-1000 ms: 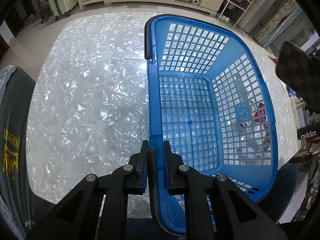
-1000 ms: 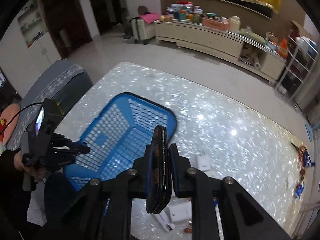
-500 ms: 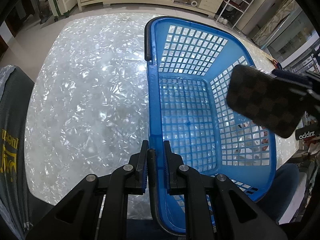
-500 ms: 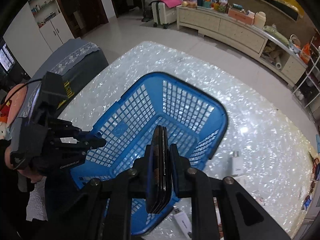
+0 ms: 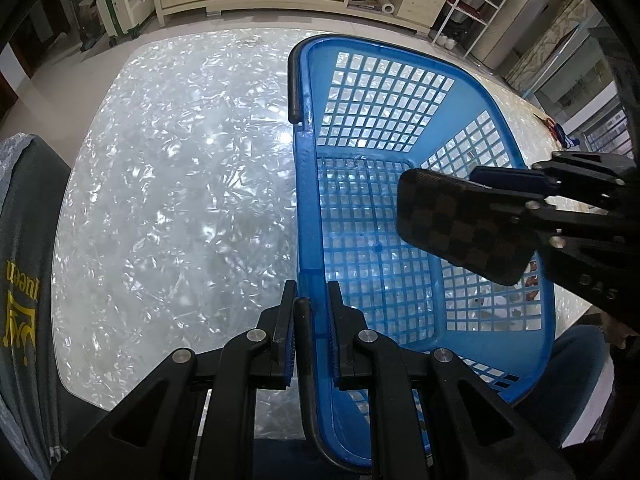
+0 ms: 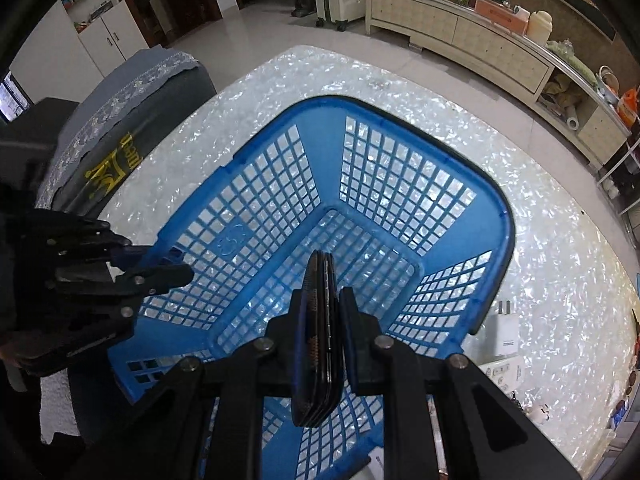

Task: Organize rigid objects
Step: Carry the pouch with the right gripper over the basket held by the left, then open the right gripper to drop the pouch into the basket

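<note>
So my left gripper (image 5: 311, 312) has its fingers clamped tight on the rim of the blue basket (image 5: 400, 128), which sits on the shiny tabletop (image 5: 180, 180). My right gripper (image 6: 322, 308) is pinched shut on a checkered wallet (image 5: 460, 226), hanging over the basket's open inside at center right of the left view. A white charger (image 6: 505, 334) lies just right of the basket.
</note>
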A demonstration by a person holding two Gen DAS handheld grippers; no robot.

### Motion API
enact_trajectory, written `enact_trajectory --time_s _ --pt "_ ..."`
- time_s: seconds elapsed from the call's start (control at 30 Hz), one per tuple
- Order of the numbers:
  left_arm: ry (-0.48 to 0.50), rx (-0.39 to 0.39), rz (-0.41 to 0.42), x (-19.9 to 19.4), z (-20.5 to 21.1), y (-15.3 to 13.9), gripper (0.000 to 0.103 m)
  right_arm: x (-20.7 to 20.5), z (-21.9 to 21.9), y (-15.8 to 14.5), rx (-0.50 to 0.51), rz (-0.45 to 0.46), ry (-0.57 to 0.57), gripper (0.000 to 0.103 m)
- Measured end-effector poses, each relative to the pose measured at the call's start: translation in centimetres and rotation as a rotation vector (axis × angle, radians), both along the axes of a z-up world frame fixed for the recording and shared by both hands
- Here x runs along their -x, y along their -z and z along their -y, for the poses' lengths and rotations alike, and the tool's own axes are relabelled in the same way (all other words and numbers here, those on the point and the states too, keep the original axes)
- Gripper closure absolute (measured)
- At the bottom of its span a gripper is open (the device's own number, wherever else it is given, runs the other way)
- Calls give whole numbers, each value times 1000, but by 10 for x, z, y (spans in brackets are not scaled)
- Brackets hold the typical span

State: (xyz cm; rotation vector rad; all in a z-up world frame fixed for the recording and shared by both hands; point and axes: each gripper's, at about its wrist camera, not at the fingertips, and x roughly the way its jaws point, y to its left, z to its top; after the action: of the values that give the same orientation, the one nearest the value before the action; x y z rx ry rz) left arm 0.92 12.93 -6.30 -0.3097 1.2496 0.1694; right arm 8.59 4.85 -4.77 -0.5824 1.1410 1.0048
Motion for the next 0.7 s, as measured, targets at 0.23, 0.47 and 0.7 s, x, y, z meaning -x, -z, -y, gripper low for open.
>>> enact_trajectory --time_s 0.23,0.47,0.7 --pt "-3 1 4 1 0 0 88 -5 -1 17 26 -2 13 87" --pt "1 -9 4 1 1 0 88 -11 6 21 12 -11 43 87" --pt "-1 -14 3 2 3 0 88 -25 14 9 -35 6 93 46"
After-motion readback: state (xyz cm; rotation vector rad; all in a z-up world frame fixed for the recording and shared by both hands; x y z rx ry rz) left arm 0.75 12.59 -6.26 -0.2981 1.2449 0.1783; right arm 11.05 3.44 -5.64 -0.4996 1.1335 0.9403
